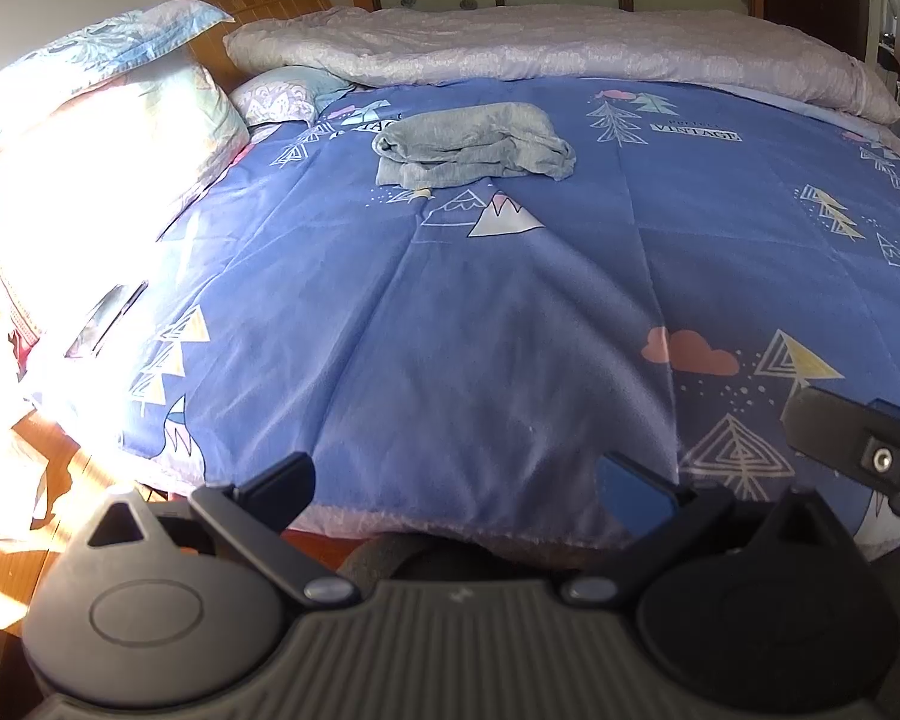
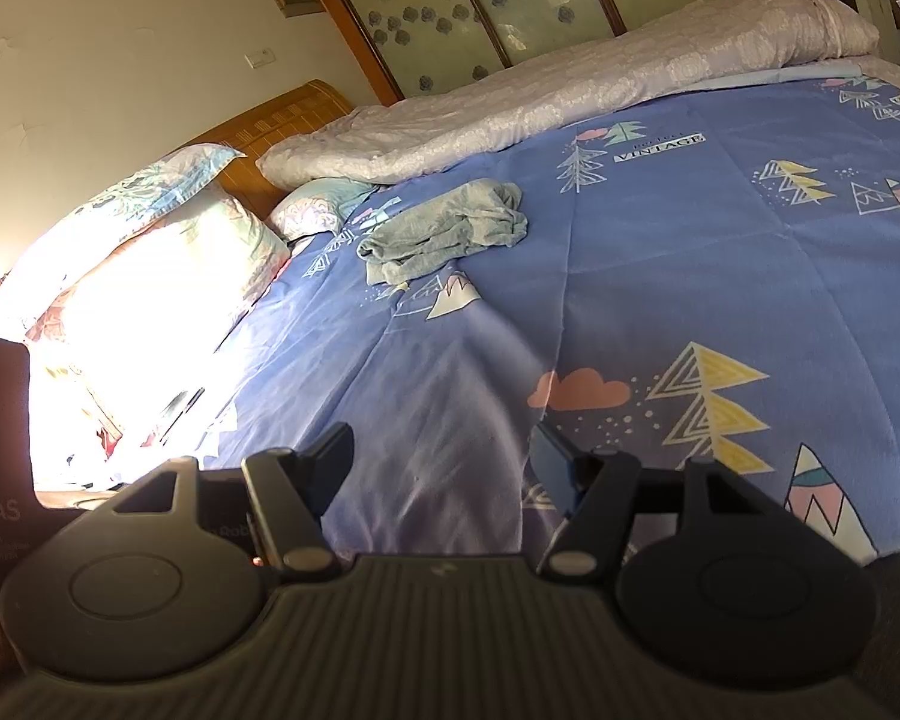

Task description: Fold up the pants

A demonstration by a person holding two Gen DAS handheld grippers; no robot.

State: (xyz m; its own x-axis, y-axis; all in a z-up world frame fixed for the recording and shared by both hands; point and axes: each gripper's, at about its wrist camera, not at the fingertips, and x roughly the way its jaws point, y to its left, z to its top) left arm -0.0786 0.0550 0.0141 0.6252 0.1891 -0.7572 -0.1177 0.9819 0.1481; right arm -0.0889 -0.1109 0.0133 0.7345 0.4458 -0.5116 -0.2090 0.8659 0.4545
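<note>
Looks like you're basically at the tail end here, or right at the very start, hard to call for sure. The grey pants (image 1: 473,144) sit in a compact bundle on the blue bedspread (image 1: 510,312), up toward the far-left part of the bed, near the small pillow (image 1: 282,97) and just short of the rolled pinkish duvet (image 1: 546,48) along the far edge. My read: they've got layers stacked on each other like a fold has been made, but it's pretty rumpled, the right end is bunched and the edges don't line up. So if that's your finished fold, it's a loose one and could use a tidy.

Both claws are hanging back at the near edge of the bed, well apart from the pants. Your left claw (image 1: 456,483) is spread wide with nothing between the fingers, and the right claw (image 2: 444,456) is also wide and empty. In the left view you can see part of the right claw poking in at the lower right.

If there's anything left to do, I'd guess it's reaching across the bed to flatten that bunched end and square the stack up.
</note>
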